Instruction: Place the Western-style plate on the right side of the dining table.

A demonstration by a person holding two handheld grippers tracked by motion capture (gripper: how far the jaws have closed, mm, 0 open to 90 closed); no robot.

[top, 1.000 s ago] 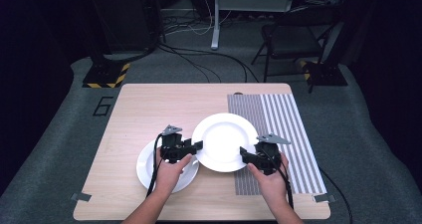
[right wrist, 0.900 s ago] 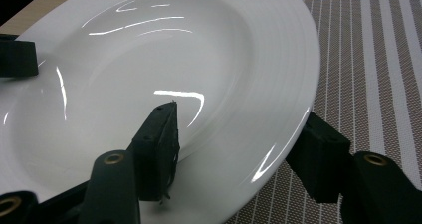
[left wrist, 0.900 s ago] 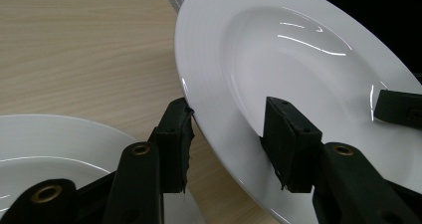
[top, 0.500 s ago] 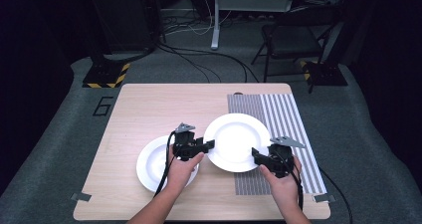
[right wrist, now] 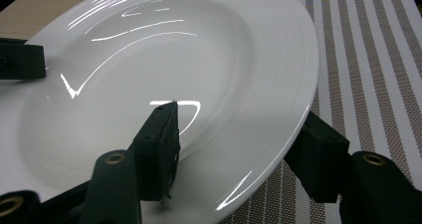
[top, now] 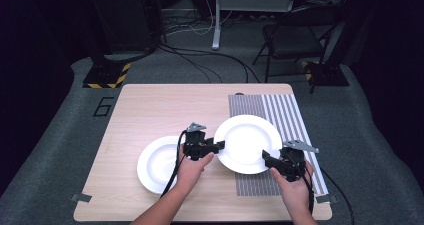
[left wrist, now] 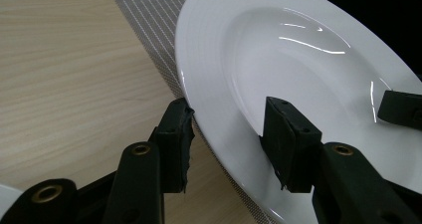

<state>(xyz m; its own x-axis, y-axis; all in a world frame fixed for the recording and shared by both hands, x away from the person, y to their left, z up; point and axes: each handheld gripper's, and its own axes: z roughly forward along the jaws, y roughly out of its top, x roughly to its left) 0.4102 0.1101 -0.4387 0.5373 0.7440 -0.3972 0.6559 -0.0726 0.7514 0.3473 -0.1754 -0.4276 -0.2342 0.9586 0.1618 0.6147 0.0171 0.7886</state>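
Plate (top: 248,142): big white one, held off table (top: 150,110), over mat's (top: 280,107) left edge
L gripper (top: 218,145): clamped on plate rim at 9 o'clock, one jaw above, one below
R gripper (top: 266,157): clamped on rim at 5 o'clock
2nd plate (top: 157,165): on wood, at 8 o'clock from held plate, under L hand (top: 192,166)

Both grippers — left gripper (top: 220,146), right gripper (top: 265,156) — gripping white plate (top: 248,143); second plate (top: 156,165) beside

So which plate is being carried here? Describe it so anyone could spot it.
On the wooden table, look to the striped placemat on the right. The held plate overlaps its near-left part, the left gripper and right gripper clamping opposite rims. The other white plate lies ungripped on bare wood.
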